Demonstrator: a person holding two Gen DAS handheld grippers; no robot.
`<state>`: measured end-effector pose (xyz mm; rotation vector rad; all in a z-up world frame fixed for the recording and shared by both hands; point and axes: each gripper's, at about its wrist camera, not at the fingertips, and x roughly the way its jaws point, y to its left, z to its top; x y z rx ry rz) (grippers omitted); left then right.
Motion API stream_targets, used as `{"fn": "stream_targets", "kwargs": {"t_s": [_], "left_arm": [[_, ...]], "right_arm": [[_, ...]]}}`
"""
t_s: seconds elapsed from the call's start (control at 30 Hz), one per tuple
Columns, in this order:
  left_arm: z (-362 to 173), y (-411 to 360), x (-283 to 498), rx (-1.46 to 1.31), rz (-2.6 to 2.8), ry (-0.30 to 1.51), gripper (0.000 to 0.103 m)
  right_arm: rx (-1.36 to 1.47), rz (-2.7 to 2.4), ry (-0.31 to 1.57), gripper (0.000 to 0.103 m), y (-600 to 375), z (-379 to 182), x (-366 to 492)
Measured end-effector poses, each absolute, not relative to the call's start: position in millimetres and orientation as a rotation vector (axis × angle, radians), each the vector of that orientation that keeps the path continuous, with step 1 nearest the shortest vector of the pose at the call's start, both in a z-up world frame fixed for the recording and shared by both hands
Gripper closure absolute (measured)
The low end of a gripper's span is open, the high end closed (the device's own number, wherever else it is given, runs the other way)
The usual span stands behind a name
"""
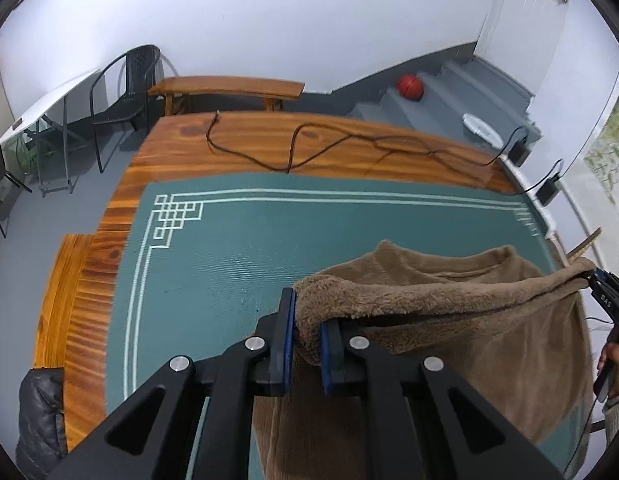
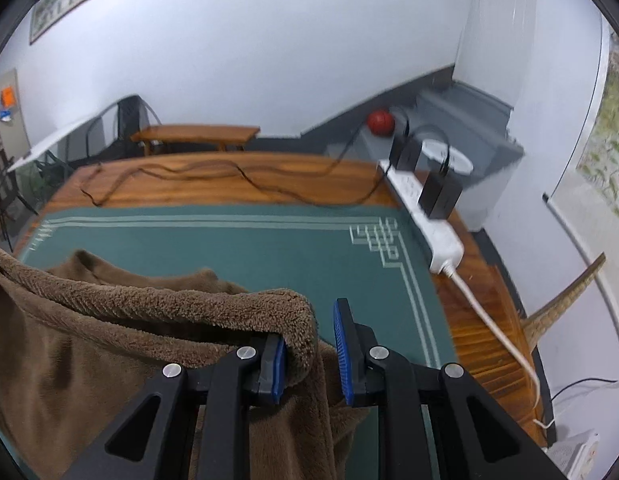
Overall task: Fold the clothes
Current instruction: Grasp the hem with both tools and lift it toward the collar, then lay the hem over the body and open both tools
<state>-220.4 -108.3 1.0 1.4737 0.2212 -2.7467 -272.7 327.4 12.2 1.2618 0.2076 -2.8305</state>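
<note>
Basketball [image 1: 410, 87] sharp from left wrist; blurred from right [image 2: 380, 121].

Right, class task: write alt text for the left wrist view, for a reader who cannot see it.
The left tool grips a corner of a fluffy brown fleece garment, stretched across to the right tool above a green mat with white border lines. The mat lies on a polished wooden table crossed by a dark cable.

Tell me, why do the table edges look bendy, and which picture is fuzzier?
Both wrist views are fisheye, so the wooden table edge curves and dark corners frame each picture; the right wrist view is blurrier, smearing the red ball and power strip.
</note>
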Motion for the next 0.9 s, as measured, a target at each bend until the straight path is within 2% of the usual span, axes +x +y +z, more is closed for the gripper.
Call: {"fn": "stream_targets", "kwargs": {"t_s": [0.2, 0.33, 0.4, 0.43, 0.47, 0.5, 0.57, 0.6, 0.77, 0.9], "left_arm": [[-34.0, -106.4, -245.3, 1.527, -2.689, 0.223, 0.091], [-54.9, -104.1, -256.7, 1.579, -2.632, 0.188, 0.086], [-64.5, -102.2, -261.3, 1.610, -2.587, 0.145, 0.066], [-67.8, -101.9, -262.4, 1.609, -2.566, 0.116, 0.048], [-70.0, -103.0, -262.8, 1.601, -2.549, 0.092, 0.035], [-71.0, -105.7, -262.6, 1.604, -2.545, 0.097, 0.032], [-72.3, -112.0, -262.0, 1.618, -2.546, 0.128, 0.028], [-72.9, -116.1, -261.6, 1.634, -2.546, 0.158, 0.026], [-67.1, -134.2, -247.0, 1.662, -2.573, 0.289, 0.023], [-62.1, -142.3, -229.5, 1.682, -2.607, 0.382, 0.022]], "right_arm": [[1.348, -2.816, 0.192, 0.081, 328.1, -18.5, -291.3], [1.404, -2.778, 0.202, 0.081, 323.6, -32.5, -299.4], [1.435, -2.756, 0.193, 0.080, 322.9, -38.9, -303.3], [1.450, -2.746, 0.183, 0.078, 323.5, -41.8, -305.3], [1.456, -2.745, 0.177, 0.073, 324.1, -42.8, -306.0], [1.467, -2.744, 0.168, 0.069, 325.5, -43.4, -306.5], [1.488, -2.741, 0.150, 0.032, 328.8, -44.4, -307.3], [1.486, -2.732, 0.130, 0.026, 330.2, -43.5, -305.3], [1.439, -2.693, 0.078, 0.024, 335.4, -30.8, -287.0], [1.410, -2.646, -0.056, 0.024, 349.3, -22.3, -269.6]]}}
